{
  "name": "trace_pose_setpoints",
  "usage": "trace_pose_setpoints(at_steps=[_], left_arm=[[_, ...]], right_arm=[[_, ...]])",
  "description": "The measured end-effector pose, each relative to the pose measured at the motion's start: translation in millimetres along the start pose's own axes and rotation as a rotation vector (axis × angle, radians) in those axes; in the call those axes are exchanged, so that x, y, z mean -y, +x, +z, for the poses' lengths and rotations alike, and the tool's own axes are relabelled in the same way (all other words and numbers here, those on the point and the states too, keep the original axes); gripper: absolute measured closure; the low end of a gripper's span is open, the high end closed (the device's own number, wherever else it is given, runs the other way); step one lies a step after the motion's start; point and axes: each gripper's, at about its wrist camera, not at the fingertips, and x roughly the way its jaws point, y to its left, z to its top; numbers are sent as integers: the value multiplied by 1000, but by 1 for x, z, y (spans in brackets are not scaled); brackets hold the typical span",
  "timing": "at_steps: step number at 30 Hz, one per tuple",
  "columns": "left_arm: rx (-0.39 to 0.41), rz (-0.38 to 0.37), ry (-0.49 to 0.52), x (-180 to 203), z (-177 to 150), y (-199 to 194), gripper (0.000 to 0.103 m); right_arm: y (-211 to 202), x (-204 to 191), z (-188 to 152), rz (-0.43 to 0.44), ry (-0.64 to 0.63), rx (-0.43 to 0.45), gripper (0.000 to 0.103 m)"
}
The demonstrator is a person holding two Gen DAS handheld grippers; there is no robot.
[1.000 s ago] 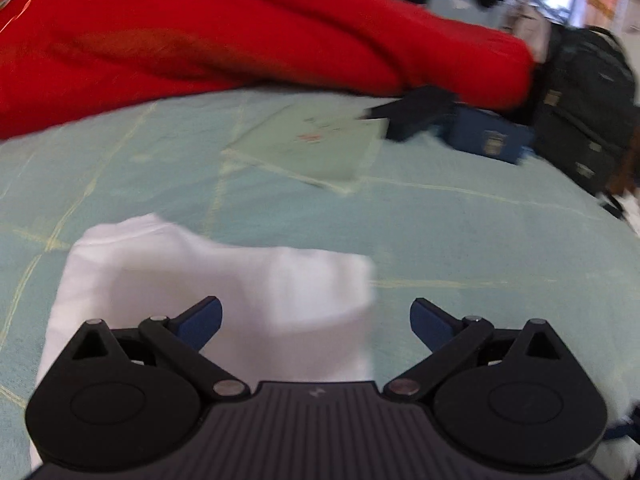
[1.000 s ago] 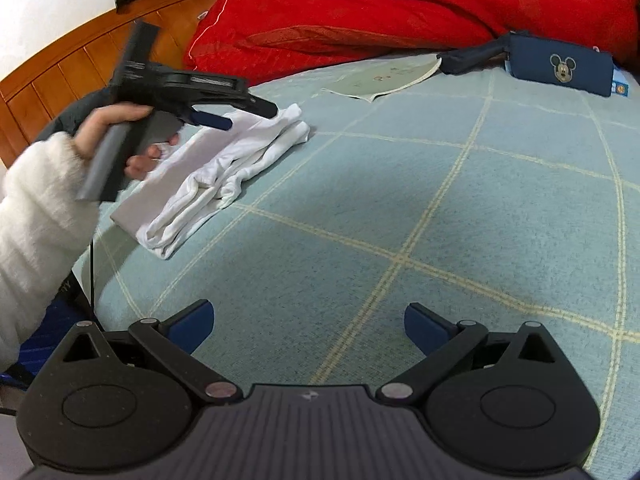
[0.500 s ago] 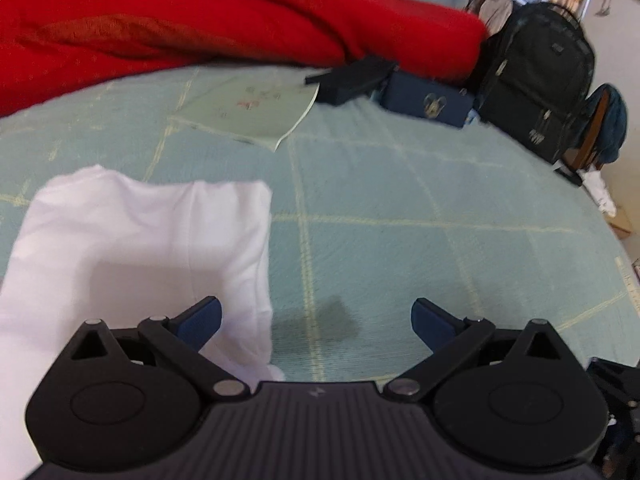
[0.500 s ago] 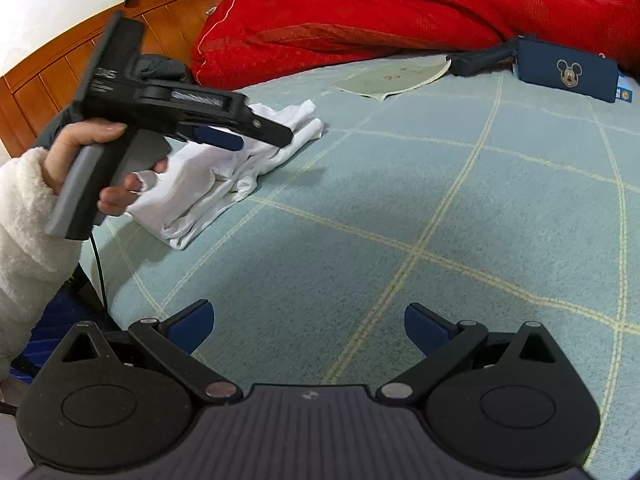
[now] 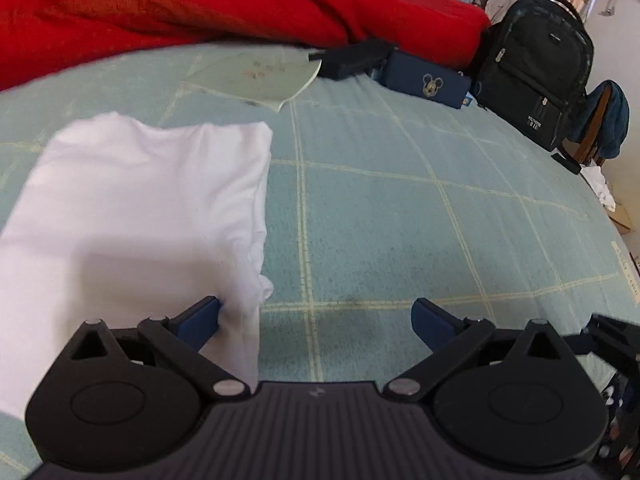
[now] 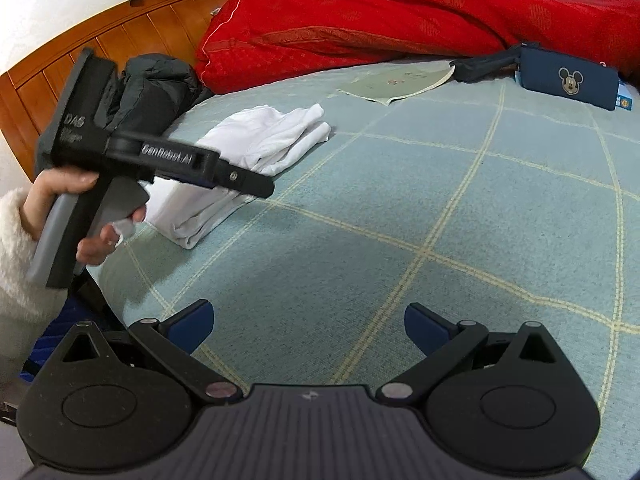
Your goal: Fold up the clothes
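White cotton: the folded white garment (image 5: pixel 132 216) lies on the teal checked bed cover (image 5: pixel 440 220), filling the left half of the left wrist frame; its near edge is cut off by the frame. We note the left gripper (image 5: pixel 316 316) wide open, its left finger (image 5: pixel 200 320) overlapping the garment's right edge; contact we cannot tell. In the right wrist frame the right gripper (image 6: pixel 308 326) is wide open over bare cover, empty. A hand (image 6: pixel 80 216) at left holds the other tool's handle, partly hiding the garment. Red quilt (image 6: pixel 400 12) across the top.
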Motion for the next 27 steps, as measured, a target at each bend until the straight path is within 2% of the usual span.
trace_pose_setpoints(at_steps=[4, 7, 8, 11, 15, 19, 23, 27], left_arm=[[24, -14, -32, 0, -12, -3, 2], [-40, -37, -65, 3, -21, 7, 2], [-38, -30, -59, 5, -24, 5, 2], [19, -19, -49, 8, -33, -12, 2], [4, -13, -97, 0, -48, -13, 1], [14, 17, -96, 0, -59, -25, 1], [72, -3, -109, 2, -60, -37, 1], [21, -17, -139, 5, -62, -26, 1]], right_arm=[[-1, -1, -1, 0, 0, 5, 0], [2, -2, -1, 1, -1, -3, 0], [2, -3, -1, 0, -3, -6, 0], [2, -5, -1, -3, -7, -9, 0], [2, -6, -1, 0, -4, -8, 0], [-1, -12, -2, -3, -28, -9, 0], [-4, -16, -3, -6, -35, -1, 0], [-6, -20, -5, -11, -43, -4, 0]])
